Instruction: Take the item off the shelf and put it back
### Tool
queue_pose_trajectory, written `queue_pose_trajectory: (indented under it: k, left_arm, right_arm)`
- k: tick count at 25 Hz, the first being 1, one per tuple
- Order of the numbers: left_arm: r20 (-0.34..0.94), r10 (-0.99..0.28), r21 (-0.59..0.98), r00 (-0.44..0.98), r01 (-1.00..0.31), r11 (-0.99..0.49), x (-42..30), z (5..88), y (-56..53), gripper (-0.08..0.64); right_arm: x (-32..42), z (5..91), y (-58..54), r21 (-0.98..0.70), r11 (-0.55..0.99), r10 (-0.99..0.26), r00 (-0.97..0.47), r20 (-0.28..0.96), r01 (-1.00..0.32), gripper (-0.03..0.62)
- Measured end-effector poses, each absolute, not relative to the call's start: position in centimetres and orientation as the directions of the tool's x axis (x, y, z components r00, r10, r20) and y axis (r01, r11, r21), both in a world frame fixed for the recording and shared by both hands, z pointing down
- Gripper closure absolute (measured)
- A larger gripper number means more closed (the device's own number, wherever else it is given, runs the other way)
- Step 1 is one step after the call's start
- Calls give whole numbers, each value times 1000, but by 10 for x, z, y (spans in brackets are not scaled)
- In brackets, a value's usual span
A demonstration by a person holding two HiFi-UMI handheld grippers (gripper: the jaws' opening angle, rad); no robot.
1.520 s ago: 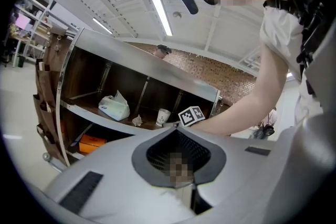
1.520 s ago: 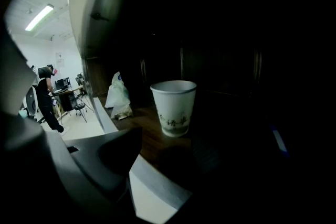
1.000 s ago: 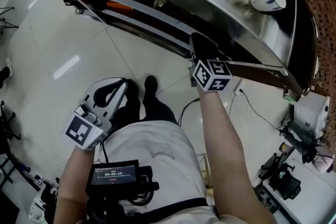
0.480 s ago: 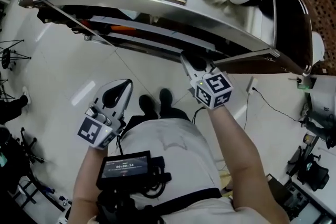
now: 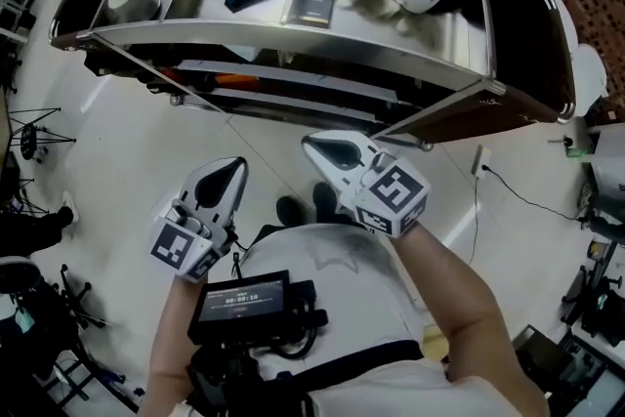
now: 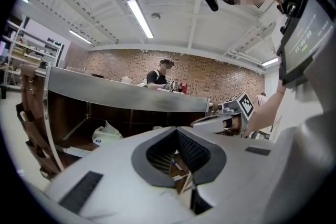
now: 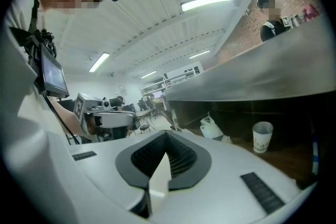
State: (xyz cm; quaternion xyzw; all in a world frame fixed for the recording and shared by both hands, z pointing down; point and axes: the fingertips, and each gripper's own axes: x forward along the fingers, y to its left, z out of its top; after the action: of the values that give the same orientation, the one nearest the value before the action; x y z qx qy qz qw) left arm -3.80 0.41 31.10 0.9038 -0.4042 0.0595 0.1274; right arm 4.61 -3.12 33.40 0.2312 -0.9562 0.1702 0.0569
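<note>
White two-jaw right gripper [image 5: 317, 147]: closed, empty, just outside the curved steel shelf unit [image 5: 293, 42]; left gripper [image 5: 227, 173] likewise, farther out. White paper cup [image 7: 262, 136], presumed item: upright on the unit's lower deck, ahead-right of the right gripper.

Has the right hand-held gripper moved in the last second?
Yes. The right hand-held gripper has pulled back from under the metal shelf, toward the person's body.
</note>
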Motion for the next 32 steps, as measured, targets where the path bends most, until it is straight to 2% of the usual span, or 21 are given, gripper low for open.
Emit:
queue_pose_trajectory:
  k: [10, 18, 21, 32]
  left_arm:
    - [192, -698, 145, 690, -724, -675, -29, 289, 4, 555]
    - [169, -693, 116, 701, -712, -692, -23, 265, 3, 554]
    - [165, -693, 104, 702, -711, -696, -20, 263, 4, 554]
    - [172, -703, 99, 690, -722, -685, -21, 266, 8, 554]
  right_arm:
    - [22, 279, 2, -265, 910, -302, -947, 107, -319, 588]
    - [18, 249, 12, -227, 935, -258, -962, 92, -272, 588]
    - [18, 248, 12, -200, 942, -262, -963, 61, -269, 588]
    - [18, 249, 14, -208, 941, -260, -963, 66, -268, 589]
